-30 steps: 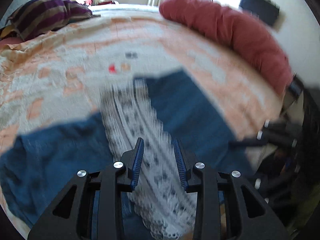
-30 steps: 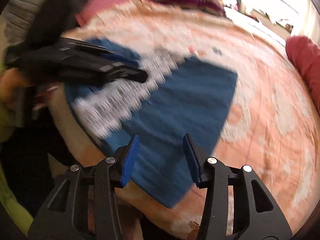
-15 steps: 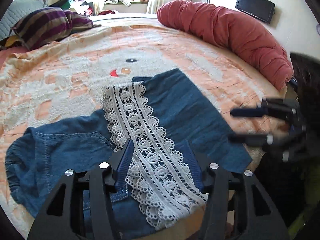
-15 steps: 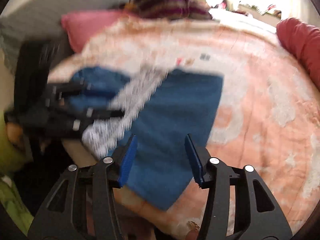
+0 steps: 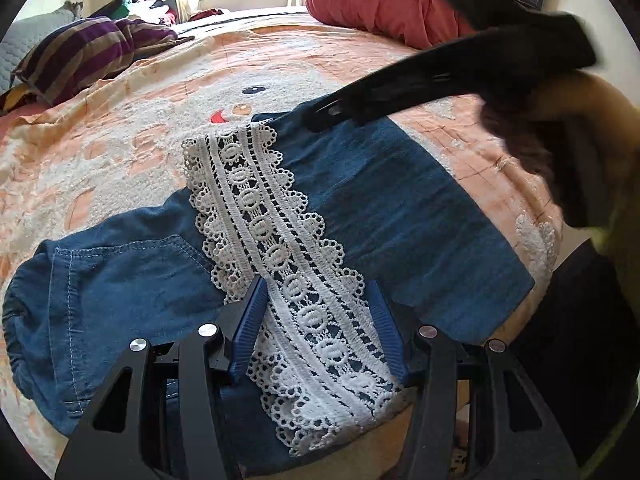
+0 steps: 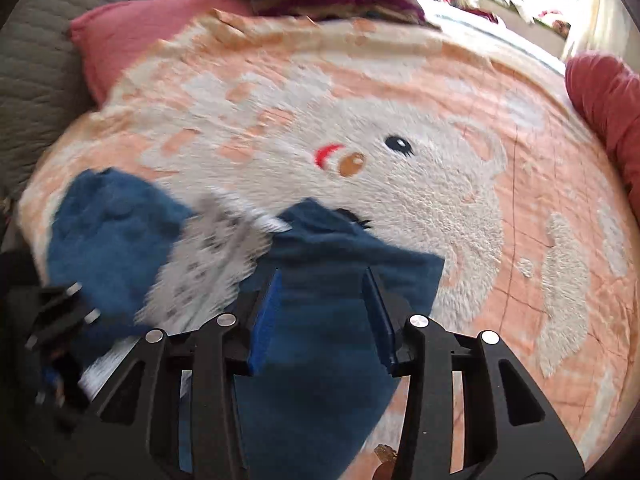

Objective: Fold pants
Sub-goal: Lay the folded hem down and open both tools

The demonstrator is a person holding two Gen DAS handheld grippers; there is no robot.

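Blue denim pants (image 5: 384, 200) with a white lace strip (image 5: 280, 248) down the leg lie flat near the front edge of the bed. My left gripper (image 5: 318, 312) is open, hovering over the lace near the leg end. My right gripper (image 6: 324, 308) is open just above the far part of the blue leg (image 6: 320, 360); it shows from the side in the left wrist view (image 5: 400, 84), reaching over the far hem. The waist end (image 5: 60, 300) lies at the left. The right wrist view is motion blurred.
The bed carries a peach and white plush blanket (image 5: 160, 92) with a snowman face (image 6: 360, 156). A red bolster (image 5: 384, 4) lies at the far right, striped cushions (image 5: 88, 48) at the far left, a pink pillow (image 6: 132, 36) beside them.
My right gripper has swung from the bed's front edge forward over the pants to the far hem. My left gripper opened wider and drew back a little.
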